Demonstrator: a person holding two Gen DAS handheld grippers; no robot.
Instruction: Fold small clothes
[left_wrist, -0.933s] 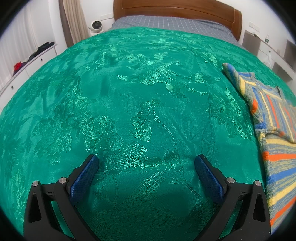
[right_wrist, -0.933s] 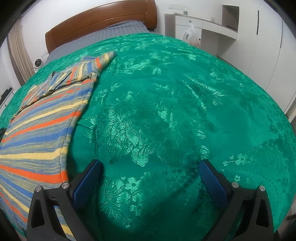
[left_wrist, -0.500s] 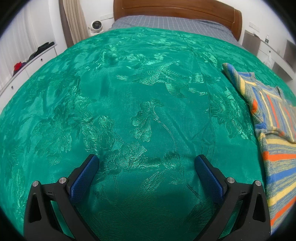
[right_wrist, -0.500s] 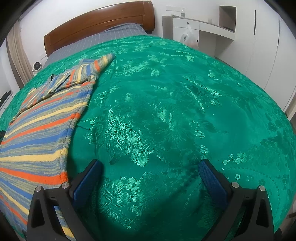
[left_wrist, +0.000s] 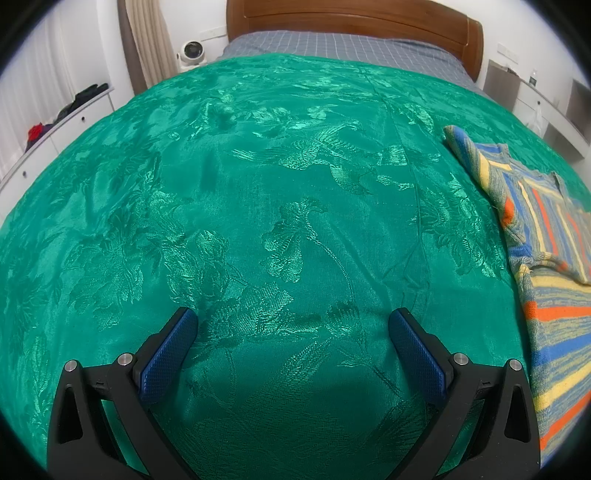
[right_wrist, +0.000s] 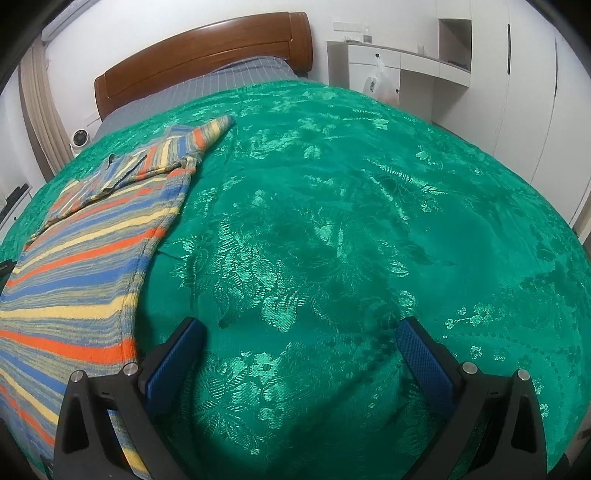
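So here's where we're at: the striped top (right_wrist: 85, 258) is lying flat on the green bedspread (right_wrist: 332, 229), right in the gap between our two grippers. In the left wrist view it (left_wrist: 554, 295) runs along the right edge of the frame, and in the right wrist view it fills the left side, so it sits inboard of both. Its long axis runs away from us toward the wooden headboard (right_wrist: 207, 51), hem end nearest us, with a sleeve (right_wrist: 207, 134) poking out at the far end. The left gripper (left_wrist: 291, 347) has its fingers spread wide with nothing between them, just bedspread below. Same for the right gripper (right_wrist: 301, 354): spread wide, empty, but its left finger (right_wrist: 173, 363) is just beside the near hem, maybe overlapping it in view. We'd say the right one is nearer, so it only needs a small shift inward to grab that edge, while the left has farther to travel.
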